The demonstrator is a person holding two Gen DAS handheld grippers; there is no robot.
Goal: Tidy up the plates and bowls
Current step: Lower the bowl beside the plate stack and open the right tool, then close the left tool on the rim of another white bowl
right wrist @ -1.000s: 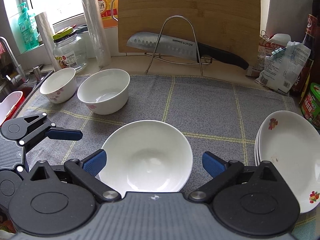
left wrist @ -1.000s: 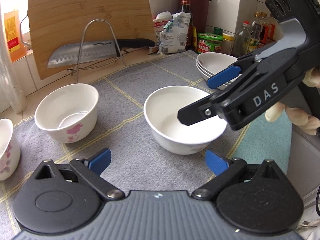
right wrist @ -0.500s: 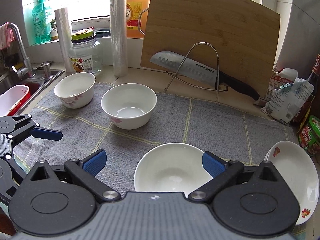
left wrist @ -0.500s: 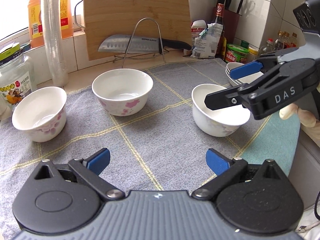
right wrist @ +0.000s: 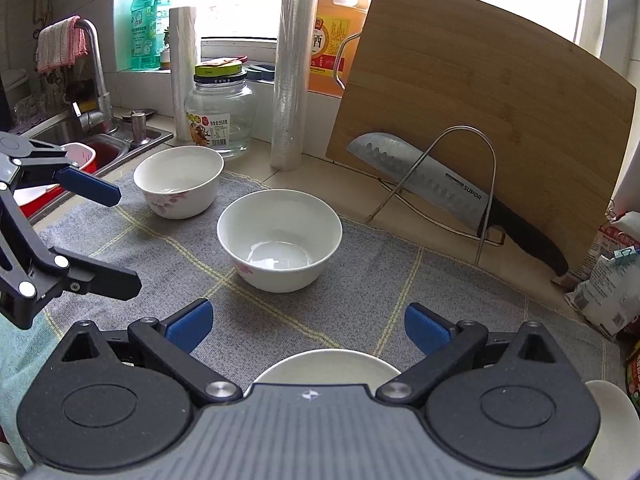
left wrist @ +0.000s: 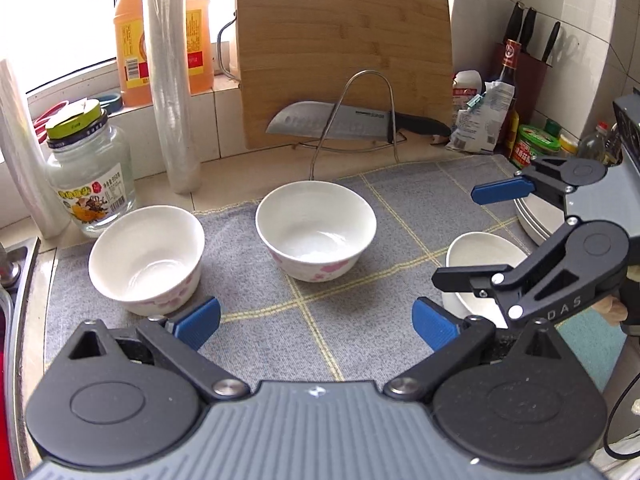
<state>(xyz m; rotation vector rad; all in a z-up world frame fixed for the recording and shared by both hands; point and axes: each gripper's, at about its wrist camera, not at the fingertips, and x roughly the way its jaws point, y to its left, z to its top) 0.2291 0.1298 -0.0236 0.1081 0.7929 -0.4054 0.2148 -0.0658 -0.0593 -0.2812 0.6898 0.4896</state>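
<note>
Three white bowls with pink flowers stand on a grey mat (left wrist: pixel 400 208). In the left wrist view the left bowl (left wrist: pixel 146 258) sits at the left, the middle bowl (left wrist: pixel 316 230) in the centre and the right bowl (left wrist: pixel 480 256) at the right, below my right gripper. A stack of plates (left wrist: pixel 536 220) lies behind it. My left gripper (left wrist: pixel 316 320) is open and empty, above the mat in front of the middle bowl. My right gripper (right wrist: pixel 306 328) is open and empty, with the right bowl (right wrist: pixel 328 364) just under it. The middle bowl (right wrist: pixel 280 238) and left bowl (right wrist: pixel 178 180) lie ahead.
A bamboo cutting board (left wrist: pixel 344 52) and a knife (left wrist: pixel 332 122) on a wire rack stand at the back. A glass jar (left wrist: pixel 90 176), film rolls (left wrist: pixel 170 80) and an oil jug line the wall. A sink (right wrist: pixel 76 136) is at the left. Bottles and packets (left wrist: pixel 488 116) crowd the right.
Both grippers have pulled back and up from the right bowl, staying open. The left view has swung left, so the left and middle bowls now sit in front of it.
</note>
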